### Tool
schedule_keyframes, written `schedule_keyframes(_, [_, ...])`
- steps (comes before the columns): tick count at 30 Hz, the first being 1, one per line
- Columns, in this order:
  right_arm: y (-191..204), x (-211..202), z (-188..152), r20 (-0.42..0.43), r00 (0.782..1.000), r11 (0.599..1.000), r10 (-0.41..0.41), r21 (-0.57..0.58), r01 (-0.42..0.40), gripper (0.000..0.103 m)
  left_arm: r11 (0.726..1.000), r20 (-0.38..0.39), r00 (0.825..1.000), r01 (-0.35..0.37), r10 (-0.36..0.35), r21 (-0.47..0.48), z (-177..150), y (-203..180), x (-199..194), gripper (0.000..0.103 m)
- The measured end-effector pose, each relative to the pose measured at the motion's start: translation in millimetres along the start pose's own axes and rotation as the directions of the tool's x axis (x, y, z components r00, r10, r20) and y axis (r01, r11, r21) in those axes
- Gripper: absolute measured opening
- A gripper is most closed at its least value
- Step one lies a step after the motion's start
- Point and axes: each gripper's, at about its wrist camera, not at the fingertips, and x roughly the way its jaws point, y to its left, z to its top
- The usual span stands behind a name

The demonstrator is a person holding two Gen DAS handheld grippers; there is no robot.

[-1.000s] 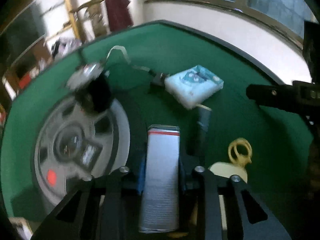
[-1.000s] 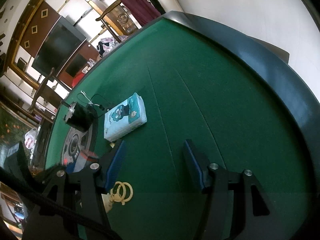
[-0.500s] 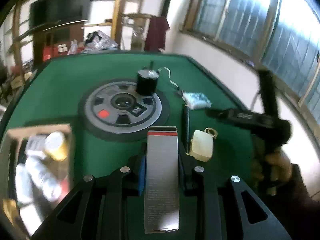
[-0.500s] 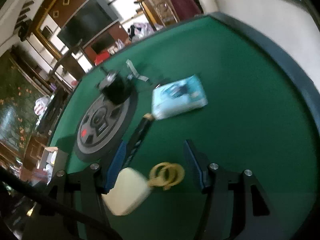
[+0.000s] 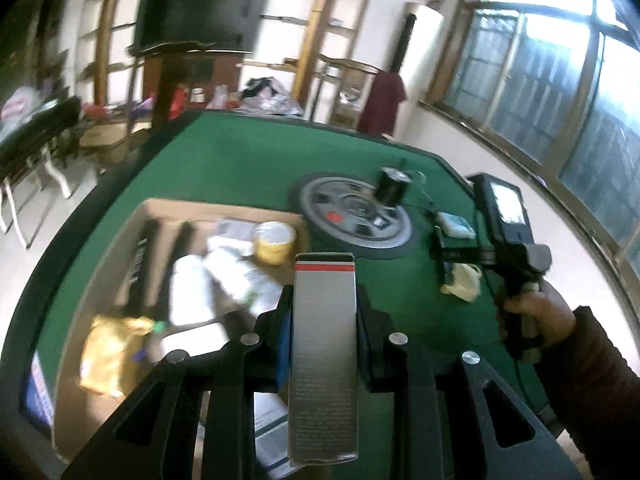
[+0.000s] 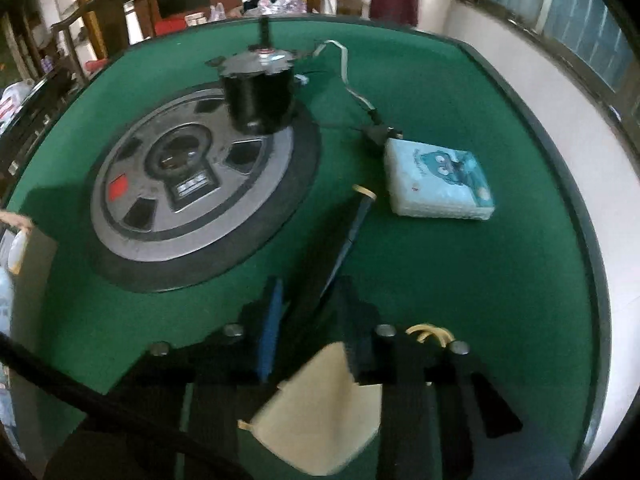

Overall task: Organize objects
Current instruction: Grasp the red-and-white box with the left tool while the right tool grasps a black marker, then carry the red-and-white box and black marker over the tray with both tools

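Grey carton (image 5: pixel 325 344), red-striped at its far end, is gripped by the left gripper (image 5: pixel 324 332) above a filled cardboard box (image 5: pixel 224 210) on the green felt table (image 5: pixel 240 160). The right gripper (image 6: pixel 308 312) is seen closing around a dark pen (image 6: pixel 352 228); contact cannot be told. Shelves and barred windows (image 5: pixel 560 92) are seen behind.

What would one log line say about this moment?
left gripper: holds grey carton | right gripper: closing around dark pen | cardboard box: partly filled | green table
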Motion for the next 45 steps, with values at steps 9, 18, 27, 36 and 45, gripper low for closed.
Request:
schedule_keyframes(9, [-12.3, -28.7, -34.6, 0.058, 0.988, 0.984, 0.147, 0.095, -0.152, 0.012, 0.994, 0.017, 1.0, -0.003, 0.005, -0.105, -21.0, 45.2, -10.6, 0.023])
schedule_keyframes(18, [9.7, -84.4, -43.9, 0.15, 0.901, 0.9, 0.406, 0.107, -0.423, 0.012, 0.991, 0.014, 0.999, -0.033, 0.035, -0.131, -35.7, 54.3, -14.7, 0.023])
schedule_keyframes(27, [90.1, -105.8, -58.0, 0.078, 0.809, 0.811, 0.583, -0.002, -0.585, 0.012, 0.983, -0.02, 0.99, -0.14, 0.138, -0.119, -33.3, 74.3, -10.0, 0.023])
schedule_keyframes(36, [171.9, -89.2, -60.1, -0.033, 0.77, 0.767, 0.638, -0.069, -0.638, 0.012, 0.97, -0.038, 0.97, -0.241, 0.24, -0.033, 1.2, 106.0, 9.6, 0.023])
schedule_keyframes(45, [215.5, -71.4, -61.1, -0.123, 0.736, 0.734, 0.666, -0.072, -0.675, 0.013, 0.977, -0.066, 0.975, -0.213, 0.212, -0.02, -15.3, 114.7, -5.3, 0.023])
